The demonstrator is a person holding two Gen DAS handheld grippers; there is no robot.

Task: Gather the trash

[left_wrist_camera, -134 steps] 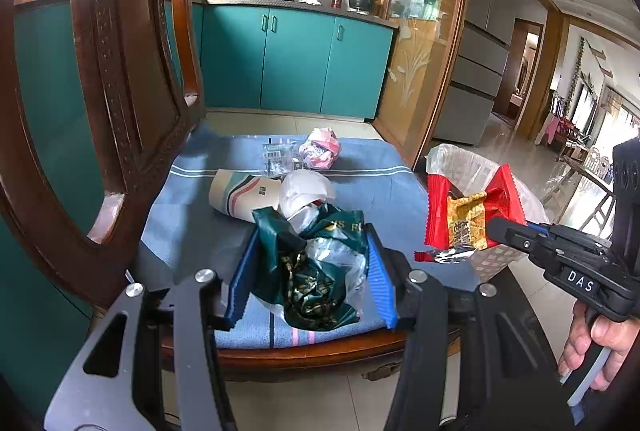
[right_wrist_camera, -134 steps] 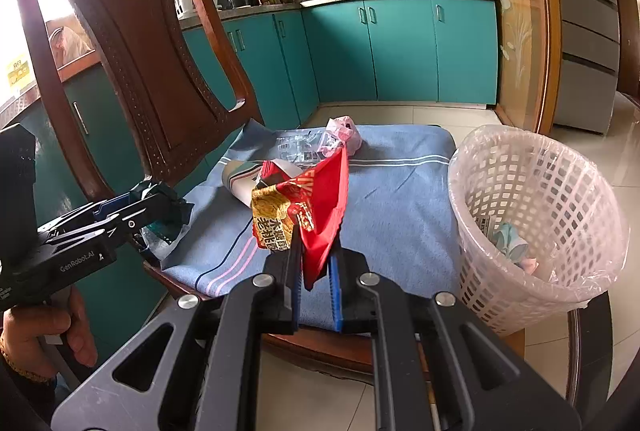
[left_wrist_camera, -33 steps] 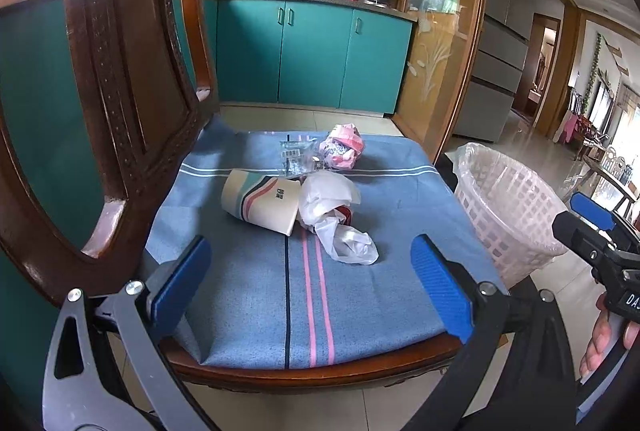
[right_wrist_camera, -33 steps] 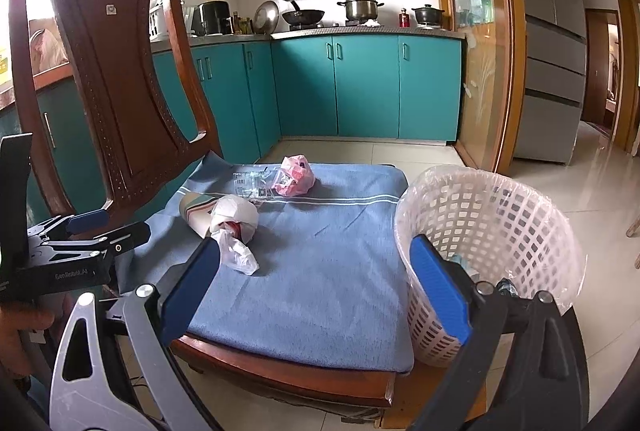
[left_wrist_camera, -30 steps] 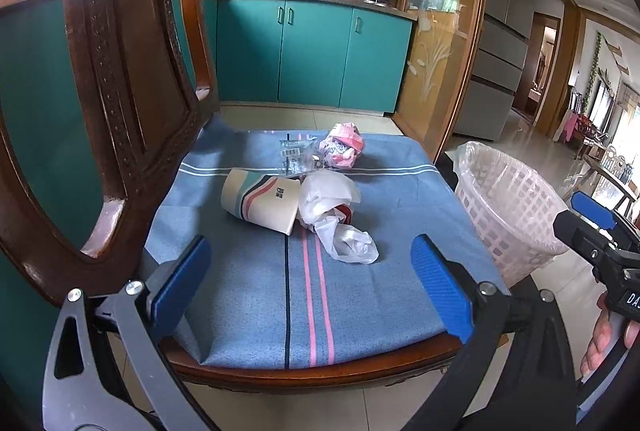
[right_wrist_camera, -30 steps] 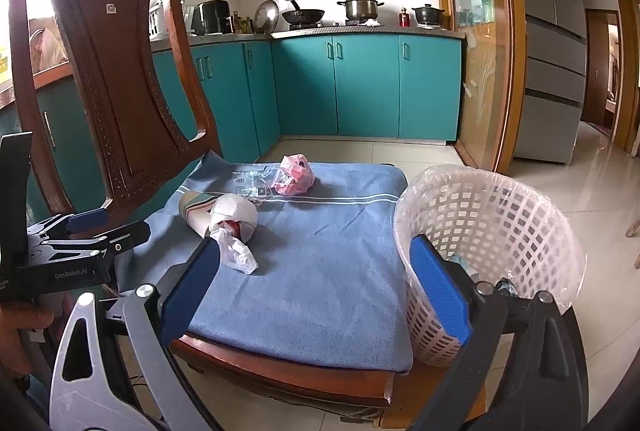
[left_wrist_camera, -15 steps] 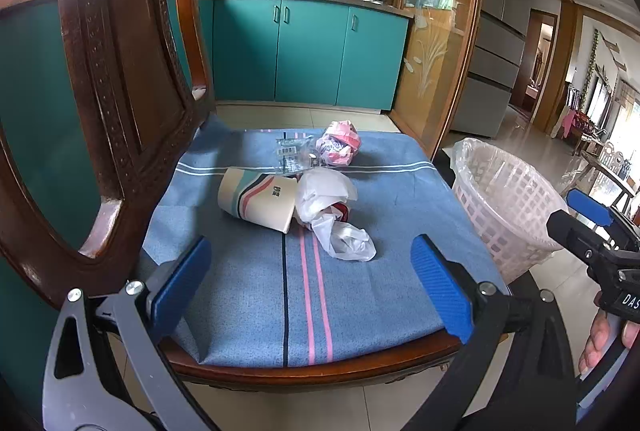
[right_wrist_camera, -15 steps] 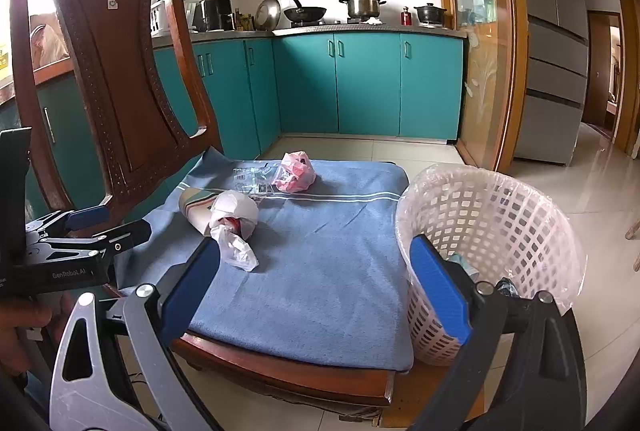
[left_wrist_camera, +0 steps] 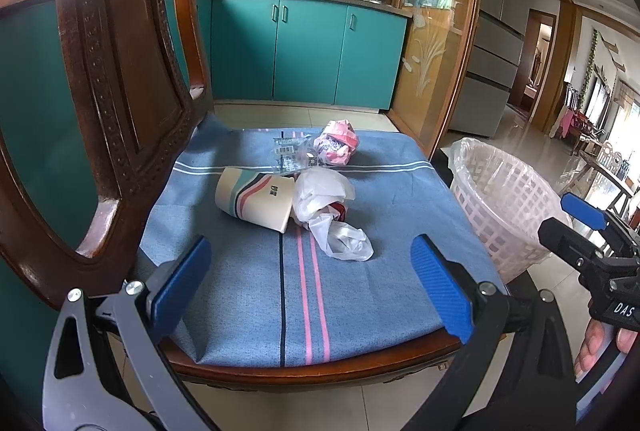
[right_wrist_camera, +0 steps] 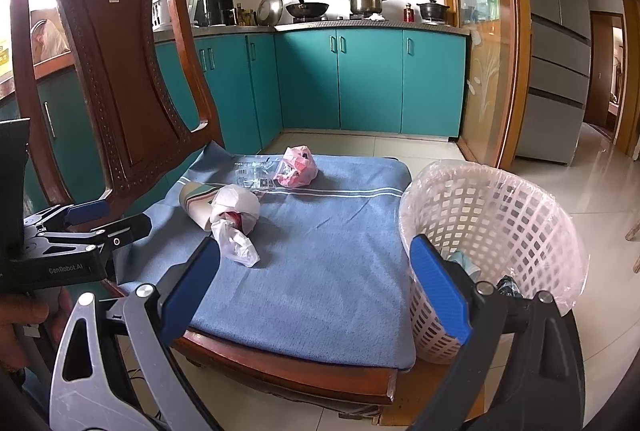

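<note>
While the wooden chair (left_wrist_camera: 112,79) is filling the left of both views, its seat is carrying a blue striped cloth (left_wrist_camera: 304,291) w/ 4 pieces of trash on it. Left to right in the left wrist view: a paper cup (left_wrist_camera: 254,198) is lying on its side; a crumpled white plastic bag (left_wrist_camera: 330,215) is touching the cup's mouth, w/ something red showing inside; behind them, a clear wrapper (left_wrist_camera: 290,155) is lying just beside a pink crumpled wrapper (left_wrist_camera: 336,143). The left gripper (left_wrist_camera: 308,283) is hovering at the near seat edge, jaws spread wide, gripping nothing. At right, the white lattice basket (left_wrist_camera: 508,215), lined w/ a clear bag, is standing against the seat's right side. In the right wrist view, the right gripper (right_wrist_camera: 316,287) is likewise hanging released, 2 blue pads apart, betw. cloth and basket (right_wrist_camera: 492,231); some discarded wrappers (right_wrist_camera: 466,263) are lying inside the basket.
</note>
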